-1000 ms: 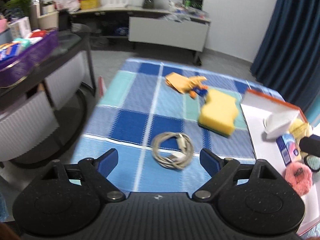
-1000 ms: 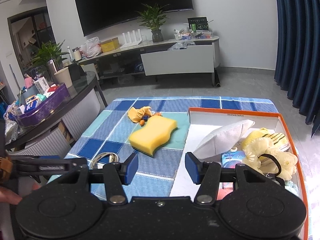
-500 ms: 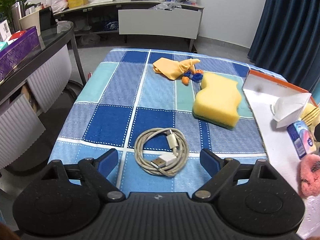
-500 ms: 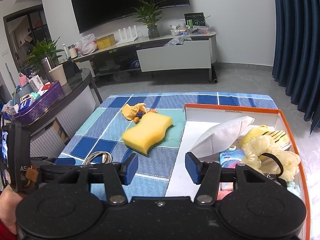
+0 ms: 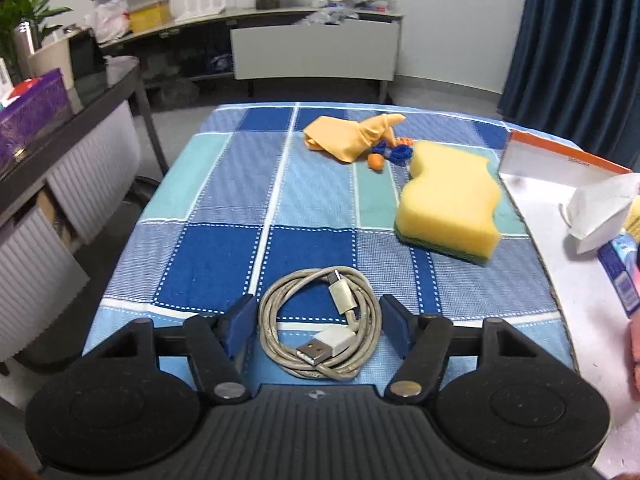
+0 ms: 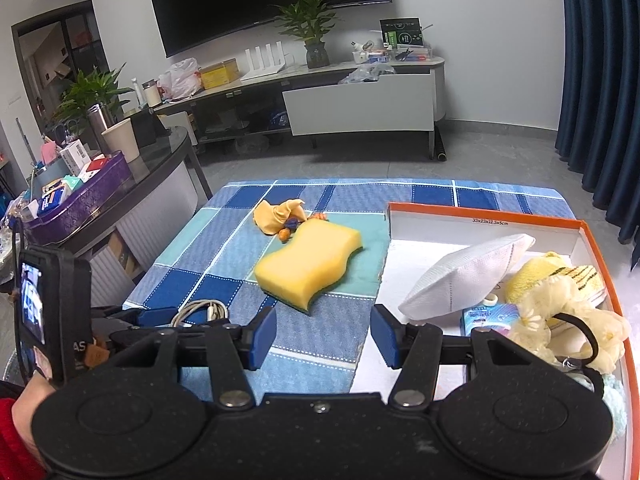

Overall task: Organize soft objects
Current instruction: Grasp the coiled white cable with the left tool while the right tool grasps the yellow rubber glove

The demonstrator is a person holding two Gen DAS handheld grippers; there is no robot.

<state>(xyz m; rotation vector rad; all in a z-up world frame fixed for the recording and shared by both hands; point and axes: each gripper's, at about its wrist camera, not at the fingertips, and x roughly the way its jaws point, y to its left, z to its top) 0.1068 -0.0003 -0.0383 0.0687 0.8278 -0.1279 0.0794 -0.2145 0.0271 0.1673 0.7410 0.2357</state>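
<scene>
A coiled grey USB cable [image 5: 320,328] lies near the front edge of the blue checked tablecloth [image 5: 224,264]. My left gripper [image 5: 318,328] straddles the coil, its jaws closing, blue pads just beside the loops and not visibly pressing. A yellow sponge [image 5: 448,208] lies further back, with an orange cloth [image 5: 348,136] and a small blue-and-orange item [image 5: 390,152] behind it. My right gripper [image 6: 324,334] hangs open and empty above the cloth beside the orange-rimmed box [image 6: 480,216]. The box holds a white mask [image 6: 468,276], a yellow plush [image 6: 568,308] and a blue packet [image 6: 486,316].
A dark glass side table [image 6: 160,160] with a purple tray [image 6: 80,200] of small boxes stands left of the cloth. A TV cabinet [image 6: 360,100] lines the far wall. Blue curtains [image 6: 600,80] hang at the right. A pink fluffy item [image 5: 634,344] lies at the box's near end.
My left gripper came down and forward over the cable, and its jaws narrowed from wide apart to just outside the coil. The right gripper has hardly moved and keeps the same gap.
</scene>
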